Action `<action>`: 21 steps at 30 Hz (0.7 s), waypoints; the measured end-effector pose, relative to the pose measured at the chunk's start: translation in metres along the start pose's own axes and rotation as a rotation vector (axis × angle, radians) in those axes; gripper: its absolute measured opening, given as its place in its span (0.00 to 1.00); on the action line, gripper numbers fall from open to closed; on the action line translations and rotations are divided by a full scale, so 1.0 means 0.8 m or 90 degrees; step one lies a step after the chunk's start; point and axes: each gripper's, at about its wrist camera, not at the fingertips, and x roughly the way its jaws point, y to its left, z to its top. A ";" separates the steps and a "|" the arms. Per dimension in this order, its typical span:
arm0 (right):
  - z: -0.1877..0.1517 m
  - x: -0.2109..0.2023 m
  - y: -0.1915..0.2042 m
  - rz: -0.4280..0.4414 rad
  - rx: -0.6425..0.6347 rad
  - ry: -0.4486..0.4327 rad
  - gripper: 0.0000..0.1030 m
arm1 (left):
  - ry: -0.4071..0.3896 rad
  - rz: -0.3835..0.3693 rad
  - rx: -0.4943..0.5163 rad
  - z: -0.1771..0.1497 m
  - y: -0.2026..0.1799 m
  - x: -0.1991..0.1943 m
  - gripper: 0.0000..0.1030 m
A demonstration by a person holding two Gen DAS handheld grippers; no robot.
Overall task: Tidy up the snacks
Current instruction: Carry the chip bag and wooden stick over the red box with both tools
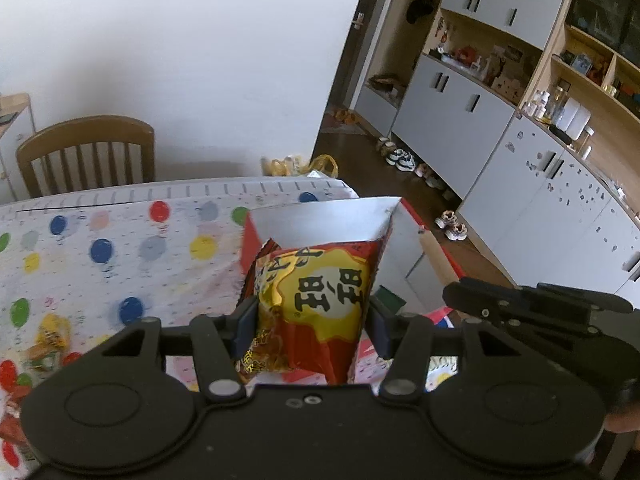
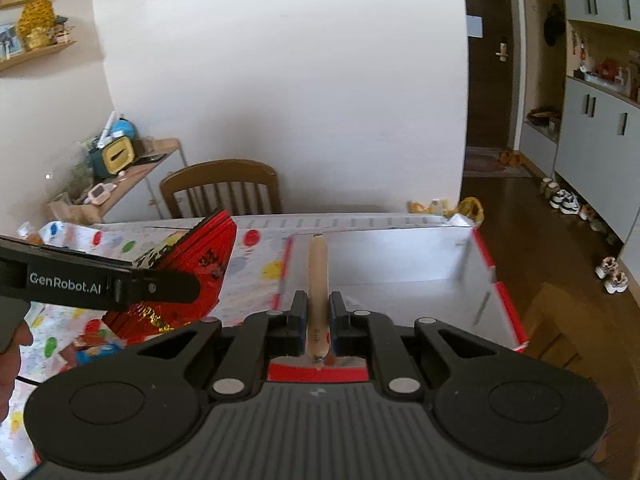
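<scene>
We hold our left hand-held gripper clamped on a red-and-yellow crinkled snack bag and our right hand-held gripper clamped on a tan sausage stick above the red-edged white box.

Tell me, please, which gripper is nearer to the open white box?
Right. The right gripper, shut on a sausage stick, reaches over the box; the left gripper, gripping a red snack bag, is beside it.
</scene>
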 end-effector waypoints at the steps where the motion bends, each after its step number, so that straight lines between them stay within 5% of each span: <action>1: 0.001 0.003 -0.009 -0.002 0.001 0.002 0.11 | 0.003 0.001 0.002 0.002 -0.006 0.007 0.52; 21: 0.002 0.124 -0.131 -0.040 -0.023 0.084 0.11 | 0.076 0.040 0.000 0.033 -0.080 0.173 0.52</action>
